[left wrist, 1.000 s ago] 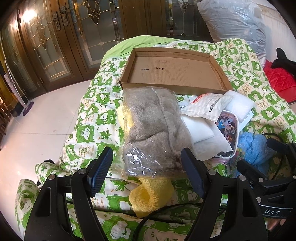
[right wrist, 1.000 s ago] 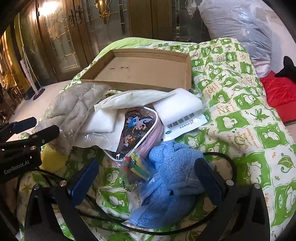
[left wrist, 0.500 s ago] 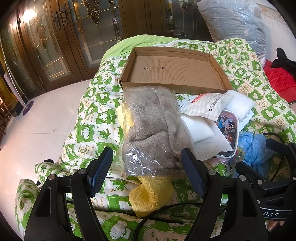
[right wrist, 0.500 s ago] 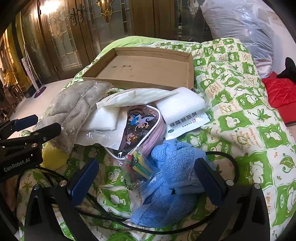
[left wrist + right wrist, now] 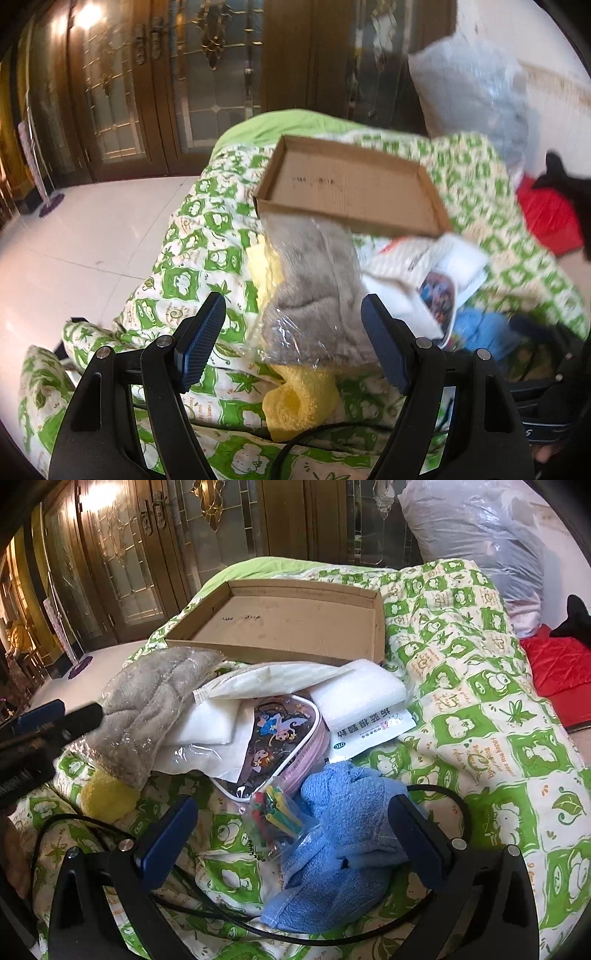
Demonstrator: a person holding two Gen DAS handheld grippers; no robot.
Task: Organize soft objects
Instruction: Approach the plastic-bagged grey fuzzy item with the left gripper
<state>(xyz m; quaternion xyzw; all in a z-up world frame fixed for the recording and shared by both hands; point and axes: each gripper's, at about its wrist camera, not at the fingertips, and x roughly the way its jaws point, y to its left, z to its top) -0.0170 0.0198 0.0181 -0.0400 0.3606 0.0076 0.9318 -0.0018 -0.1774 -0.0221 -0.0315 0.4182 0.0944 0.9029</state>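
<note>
A grey plush item in a clear plastic bag [image 5: 314,288] lies on the green patterned quilt [image 5: 192,266], on top of a yellow towel [image 5: 295,402]. My left gripper [image 5: 293,339] is open, and the bag's near end shows between its pads without touching them. In the right wrist view, my right gripper [image 5: 293,840] is open over a crumpled blue towel [image 5: 343,834], its pads clear of the cloth. The grey plush bag [image 5: 147,709] and the yellow towel [image 5: 107,794] lie at left, beside the left gripper's fingers [image 5: 55,716]. The left wrist view is blurred.
An empty shallow cardboard box [image 5: 288,624] sits behind the pile. A cartoon pouch [image 5: 284,734], white packets [image 5: 362,698] and a small bag of coloured pieces [image 5: 273,812] lie in the middle. A black cable [image 5: 436,790] loops round the blue towel. White floor [image 5: 74,240] lies left of the bed.
The left gripper has lifted a little and rolled, so its view of the box and pile now tilts and blurs. Its jaws stay equally wide. The right gripper has not moved.
</note>
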